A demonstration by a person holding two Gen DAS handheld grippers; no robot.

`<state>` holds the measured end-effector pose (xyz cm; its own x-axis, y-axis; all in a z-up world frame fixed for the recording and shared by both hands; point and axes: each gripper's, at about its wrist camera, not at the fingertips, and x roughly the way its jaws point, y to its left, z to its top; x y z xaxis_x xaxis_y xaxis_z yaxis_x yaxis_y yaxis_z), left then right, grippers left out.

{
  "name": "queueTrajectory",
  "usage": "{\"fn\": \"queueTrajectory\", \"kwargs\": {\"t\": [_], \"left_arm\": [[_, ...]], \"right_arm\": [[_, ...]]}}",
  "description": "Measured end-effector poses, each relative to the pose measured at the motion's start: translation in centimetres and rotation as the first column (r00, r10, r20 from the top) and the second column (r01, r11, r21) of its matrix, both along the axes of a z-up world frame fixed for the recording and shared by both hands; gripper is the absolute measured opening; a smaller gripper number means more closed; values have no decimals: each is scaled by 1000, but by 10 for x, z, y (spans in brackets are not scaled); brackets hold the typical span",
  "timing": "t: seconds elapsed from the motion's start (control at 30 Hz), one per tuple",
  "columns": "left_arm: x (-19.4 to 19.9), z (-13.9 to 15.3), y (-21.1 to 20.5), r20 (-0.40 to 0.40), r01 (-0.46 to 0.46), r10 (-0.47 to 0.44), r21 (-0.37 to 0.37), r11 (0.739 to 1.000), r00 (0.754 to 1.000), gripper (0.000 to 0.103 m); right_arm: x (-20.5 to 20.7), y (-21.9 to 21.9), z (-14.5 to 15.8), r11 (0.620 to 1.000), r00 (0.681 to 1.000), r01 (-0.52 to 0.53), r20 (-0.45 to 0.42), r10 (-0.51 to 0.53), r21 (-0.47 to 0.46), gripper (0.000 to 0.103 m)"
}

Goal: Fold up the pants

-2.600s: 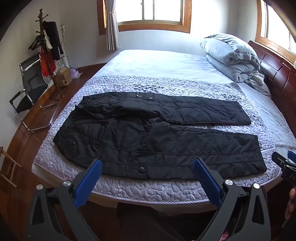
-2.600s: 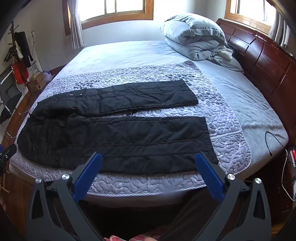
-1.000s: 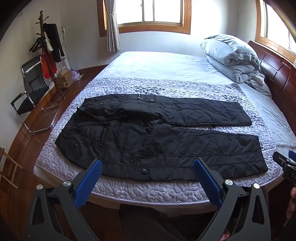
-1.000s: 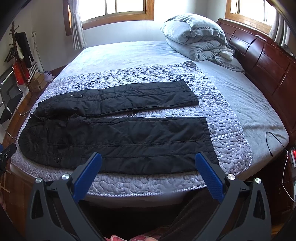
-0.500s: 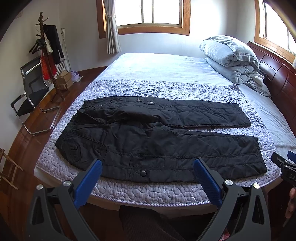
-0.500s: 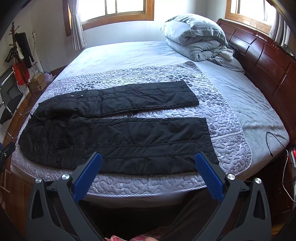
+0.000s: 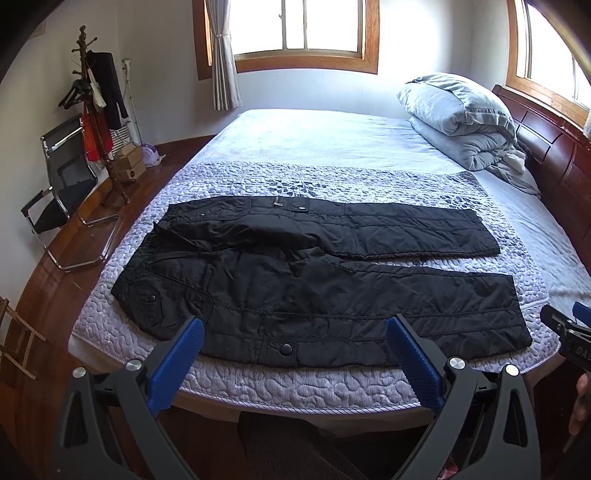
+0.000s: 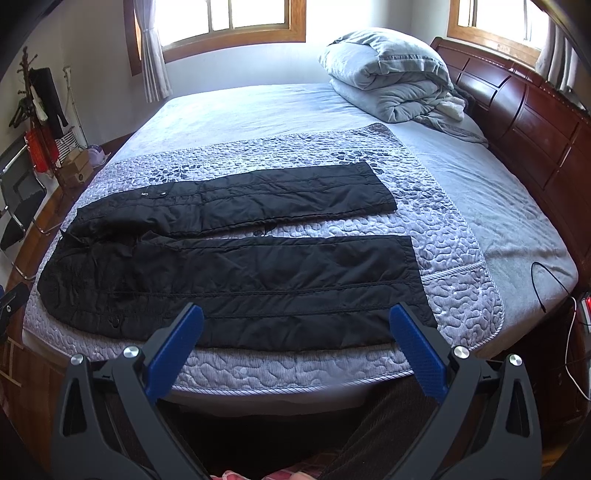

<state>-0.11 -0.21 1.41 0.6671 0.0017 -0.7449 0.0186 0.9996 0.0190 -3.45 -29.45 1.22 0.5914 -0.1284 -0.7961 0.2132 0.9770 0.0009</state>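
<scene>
We have folded nothing yet: the black quilted pants (image 7: 317, 280) lie spread flat, legs apart, on the lilac quilted bedspread (image 7: 295, 384) near the bed's edge. Our left gripper (image 7: 291, 350) and right gripper (image 8: 295, 339) hover wide apart, empty.

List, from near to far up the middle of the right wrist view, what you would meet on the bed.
Quilted mat → near leg of the black pants → far leg → pale blue sheet → window on the back wall.
</scene>
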Motion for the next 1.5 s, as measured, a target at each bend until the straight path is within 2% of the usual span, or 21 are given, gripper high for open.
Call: {"fn": "queueTrajectory", "kwargs": {"t": [0.53, 1.03, 1.2, 1.3, 1.37, 1.5], "left_arm": [[4, 11, 4, 30, 4, -4, -8, 1000, 1000, 99], [16, 8, 7, 16, 1, -1, -4, 1000, 1000, 99], [22, 4, 8, 3, 6, -6, -2, 1000, 1000, 99], [38, -2, 18, -13, 13, -13, -20, 1000, 1000, 99], [54, -6, 31, -21, 8, -9, -23, 1000, 1000, 99], [110, -11, 90, -31, -79, 77, -43, 996, 997, 99]], "right_arm": [[1, -1, 3, 1000, 1000, -2, 4, 2, -6, 101], [17, -1, -4, 1000, 1000, 1, -14, -1, 4, 101], [24, -5, -2, 1000, 999, -31, 8, 31, 2, 101], [37, -18, 6, 995, 999, -23, 42, 27, -95, 101], [50, -34, 11, 993, 998, -6, 56, 13, -118, 101], [94, -80, 12, 998, 998, 24, 58, -20, -64, 101]]}}
